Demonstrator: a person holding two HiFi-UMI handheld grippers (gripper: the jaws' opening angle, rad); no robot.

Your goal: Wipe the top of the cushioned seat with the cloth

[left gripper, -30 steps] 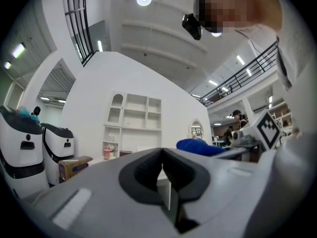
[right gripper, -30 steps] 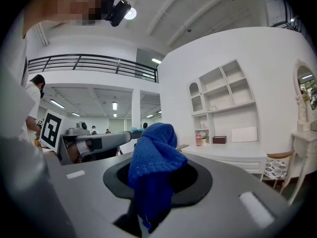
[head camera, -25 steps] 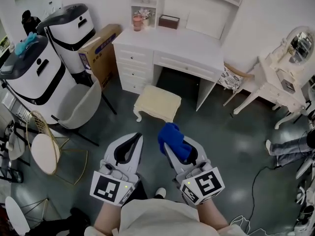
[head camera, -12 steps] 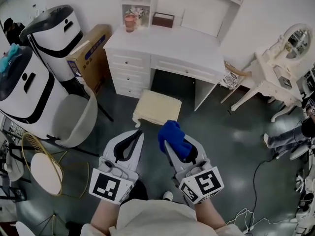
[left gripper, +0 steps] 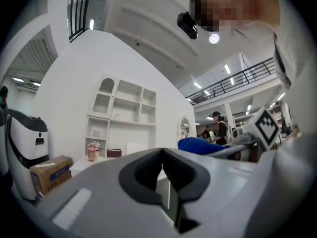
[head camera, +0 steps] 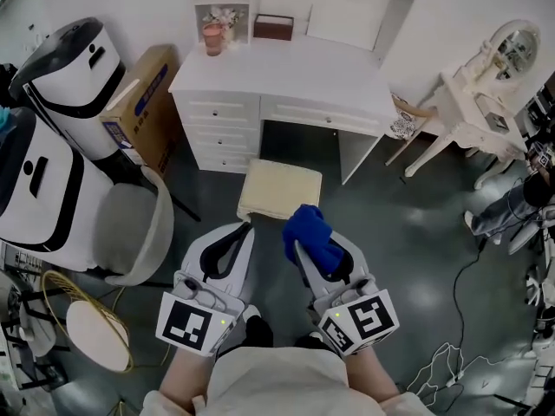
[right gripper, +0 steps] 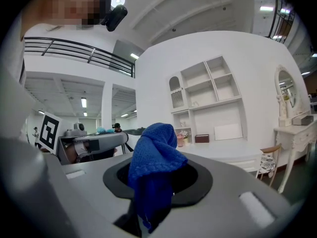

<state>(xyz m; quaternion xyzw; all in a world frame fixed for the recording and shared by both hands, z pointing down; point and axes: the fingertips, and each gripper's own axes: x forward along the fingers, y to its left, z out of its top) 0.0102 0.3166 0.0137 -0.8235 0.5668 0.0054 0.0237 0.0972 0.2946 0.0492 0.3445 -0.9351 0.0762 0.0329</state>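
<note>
The cloth [head camera: 310,237] is bright blue. The seat [head camera: 279,191] is pale yellow. The desk [head camera: 295,72] is white, the floor [head camera: 408,258] dark grey. The left gripper [head camera: 243,229] and right gripper [head camera: 303,234] are white with black-and-white squares.

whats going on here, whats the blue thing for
A person holds a gripper in each hand. The right gripper is shut on a blue cloth. The left gripper is shut and empty. Both point toward the cushioned seat in front of the white desk. The cloth isn't on the seat yet, so no wiping has begun.
</note>
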